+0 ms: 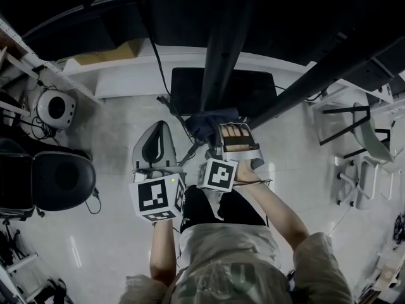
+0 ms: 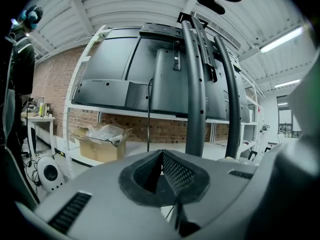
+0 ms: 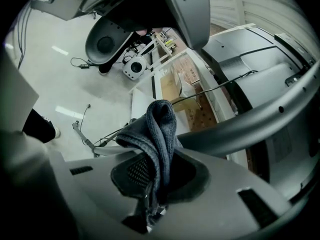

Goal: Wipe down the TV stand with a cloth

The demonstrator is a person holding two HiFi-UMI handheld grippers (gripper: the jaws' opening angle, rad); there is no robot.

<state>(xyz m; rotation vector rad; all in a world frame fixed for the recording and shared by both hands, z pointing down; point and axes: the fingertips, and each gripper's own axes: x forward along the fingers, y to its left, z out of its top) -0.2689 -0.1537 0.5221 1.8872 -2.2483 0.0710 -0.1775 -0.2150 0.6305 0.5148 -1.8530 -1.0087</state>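
The TV stand's black poles (image 1: 223, 43) rise from a dark base plate (image 1: 190, 87) on the pale floor just ahead of me. My right gripper (image 1: 235, 132) is shut on a dark grey cloth (image 3: 159, 129), which hangs folded out of the jaws. The cloth (image 1: 201, 123) sits close beside a slanted pole (image 3: 250, 129) near the base; I cannot tell whether they touch. My left gripper (image 1: 157, 126) is shut and holds nothing. It hangs left of the right one and points up at the poles (image 2: 195, 84) and the TV's dark back panel (image 2: 125, 69).
A black chair (image 1: 60, 179) and a round white device (image 1: 56, 108) stand at the left. White frames (image 1: 354, 163) stand at the right. A cardboard box (image 2: 100, 141) sits on a white shelf against a brick wall. Cables (image 1: 183, 132) trail across the floor by the base.
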